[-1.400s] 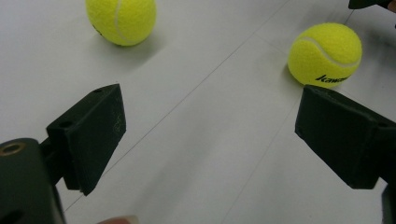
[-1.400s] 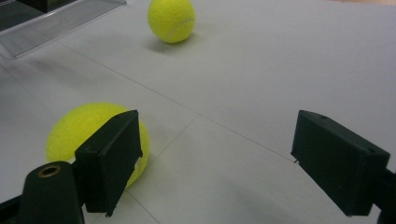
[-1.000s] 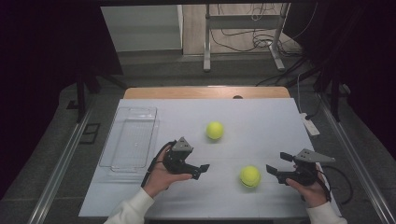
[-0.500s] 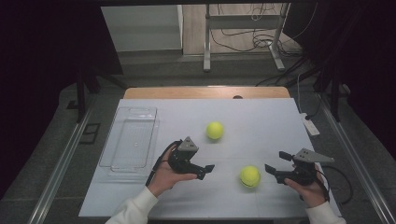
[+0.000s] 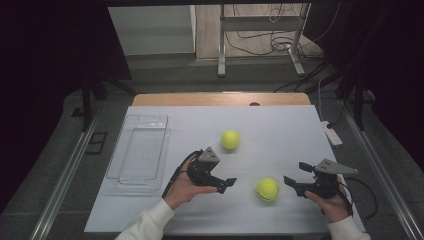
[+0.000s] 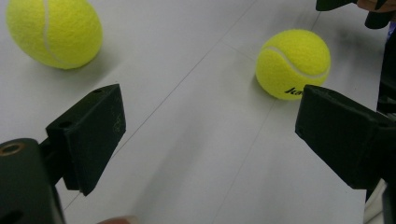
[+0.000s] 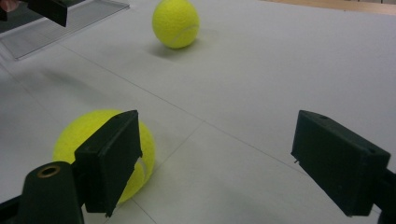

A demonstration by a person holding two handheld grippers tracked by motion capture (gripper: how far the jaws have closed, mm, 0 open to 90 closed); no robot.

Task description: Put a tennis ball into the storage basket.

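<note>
Two yellow tennis balls lie on the white table top. The far ball [image 5: 230, 139] [image 6: 53, 32] [image 7: 176, 23] sits near the middle. The near ball [image 5: 267, 189] [image 6: 293, 64] [image 7: 74, 133] rests between my two grippers. My left gripper [image 5: 226, 184] [image 6: 210, 116] is open and empty, pointing right, a short way left of the near ball. My right gripper [image 5: 297, 174] [image 7: 215, 154] is open too, pointing left, just right of that ball. In the right gripper view the ball sits partly behind the left jaw, outside the gap, and nothing lies between the jaws.
A clear plastic tray [image 5: 150, 119] [image 7: 70, 21] lies empty at the table's left side. A white power strip [image 5: 331, 134] rests by the right edge. Bare table surface [image 5: 280, 125] stretches beyond the balls to the wooden far edge.
My left gripper has shifted a little to the right, toward the near ball. The right gripper and both balls have stayed where they were.
</note>
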